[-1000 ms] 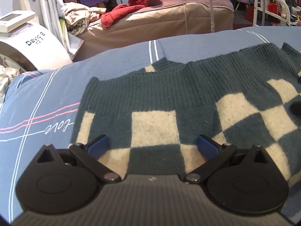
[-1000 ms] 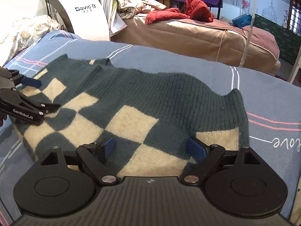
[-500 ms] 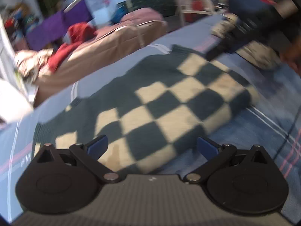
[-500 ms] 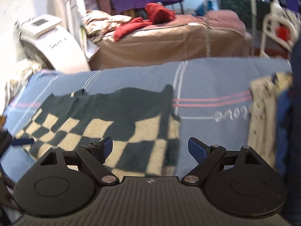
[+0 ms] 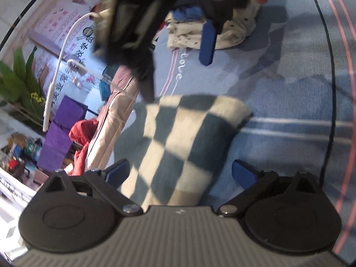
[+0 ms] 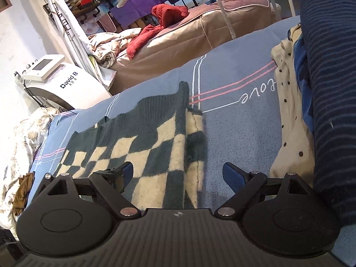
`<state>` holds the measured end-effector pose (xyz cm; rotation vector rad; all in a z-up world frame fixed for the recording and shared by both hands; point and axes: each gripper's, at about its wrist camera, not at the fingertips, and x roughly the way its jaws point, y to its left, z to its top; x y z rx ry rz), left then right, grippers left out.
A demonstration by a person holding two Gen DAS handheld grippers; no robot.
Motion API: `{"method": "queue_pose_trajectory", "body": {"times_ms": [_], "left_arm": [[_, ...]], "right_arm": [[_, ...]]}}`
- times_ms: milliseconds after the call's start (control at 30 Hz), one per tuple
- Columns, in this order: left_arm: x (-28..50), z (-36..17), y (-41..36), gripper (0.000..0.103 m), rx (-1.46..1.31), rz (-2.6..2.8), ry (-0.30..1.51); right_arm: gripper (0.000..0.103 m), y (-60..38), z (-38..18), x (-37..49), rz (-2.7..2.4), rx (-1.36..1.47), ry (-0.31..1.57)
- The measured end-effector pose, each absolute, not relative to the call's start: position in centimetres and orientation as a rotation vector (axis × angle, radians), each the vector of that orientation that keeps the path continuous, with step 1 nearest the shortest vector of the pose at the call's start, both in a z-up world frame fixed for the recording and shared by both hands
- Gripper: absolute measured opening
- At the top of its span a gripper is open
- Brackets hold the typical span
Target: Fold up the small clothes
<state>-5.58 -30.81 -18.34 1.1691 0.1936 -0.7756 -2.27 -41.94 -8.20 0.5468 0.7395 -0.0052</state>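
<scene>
Checkered knit sweater, fuzzy, folded oblong on soft blue blanket

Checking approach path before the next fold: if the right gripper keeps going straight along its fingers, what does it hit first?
Most likely the checkered sweater: the right gripper is open and angled down at its folded right edge, with the blue bedspread just beside it. Nothing else sits between; depth is hard to judge in the fisheye.

Folded checkered sweater lies flat on bedspread.
</scene>
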Motion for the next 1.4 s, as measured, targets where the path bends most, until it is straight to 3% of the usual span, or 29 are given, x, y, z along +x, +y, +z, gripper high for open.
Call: {"method": "queue_pose_trajectory", "body": {"times_ms": [133,200,233,367,500,600,967,1267,1300,1400], "left_arm": [[-5.3,-18.8,-33.4,0.075,1.147,-0.816,0.210],[-5.3,-19.2,-34.5,0.044,1.144,-0.844,0.216],[-5.2,-19.4,-35.0,0.037,1.145,-0.854,0.222],[-3.4,-18.6,-35.8,0.026,0.995,-0.864,0.331],[3.1,-15.2,-33.3,0.023,0.554,-0.910,0.647],[5.8,-14.5,-31.9,0.023,0.414,-0.904,0.767],[7.3,-15.6,-30.6,0.023,0.245,-0.894,0.864],[6.9,-14.7,-28.7,0.026,0.244,-0.898,0.872],[7.0,-14.7,-28.8,0.027,0.244,-0.899,0.872],[6.9,-14.9,-29.1,0.031,0.248,-0.900,0.873]], "right_arm": [[0.103,-42.4,-8.5,-2.5,-0.008,0.560,0.735],[0.103,-42.8,-8.6,-2.6,-0.024,0.550,0.731],[0.103,-42.9,-8.5,-2.5,-0.026,0.544,0.730],[0.103,-43.0,-8.2,-2.1,-0.030,0.541,0.723],[0.103,-42.7,-8.1,-1.2,-0.019,0.542,0.719],[0.103,-43.4,-8.7,-0.7,-0.011,0.625,0.713],[0.103,-45.0,-12.5,2.1,-0.008,0.990,0.779],[0.103,-45.4,-12.5,5.7,-0.002,0.945,0.767],[0.100,-45.2,-12.6,6.1,0.001,0.935,0.780],[0.071,-44.7,-12.9,6.4,-0.015,0.883,0.795]]}}
